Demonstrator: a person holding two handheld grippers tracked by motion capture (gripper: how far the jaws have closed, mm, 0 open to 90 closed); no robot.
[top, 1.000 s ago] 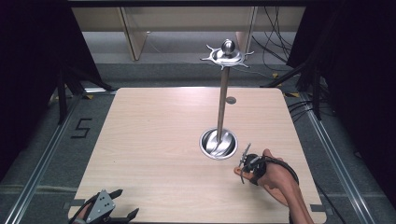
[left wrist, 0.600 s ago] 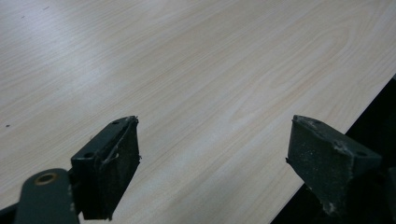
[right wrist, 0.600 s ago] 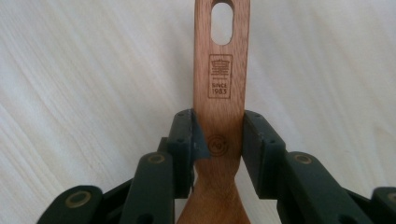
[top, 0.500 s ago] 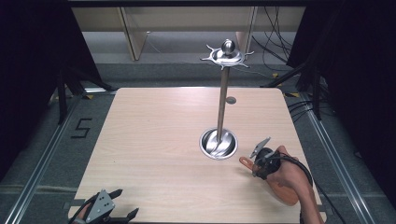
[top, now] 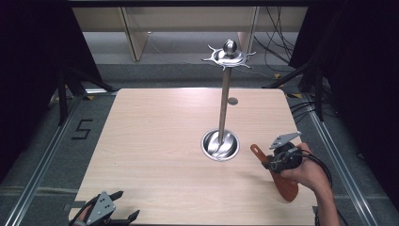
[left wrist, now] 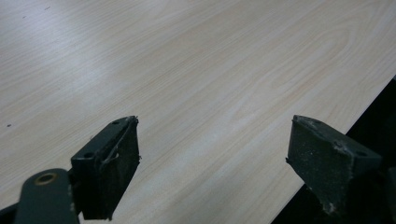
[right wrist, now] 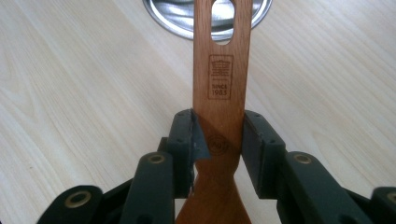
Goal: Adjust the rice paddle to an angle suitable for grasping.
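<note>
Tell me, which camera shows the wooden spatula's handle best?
The right gripper view: the wooden spatula stands close between the right gripper, its slot and stamp legible. The high view shows the whole spatula, but small.

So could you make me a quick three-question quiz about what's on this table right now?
1. True or false: the right gripper is clamped on a wooden spatula.
2. Which end of the spatula points toward the metal stand? A) the broad blade B) the handle end with the slot
3. Fill in: the left gripper has its jaws ____ over the table.

Key: 1 true; 2 B; 3 open, nothing between them.
</note>
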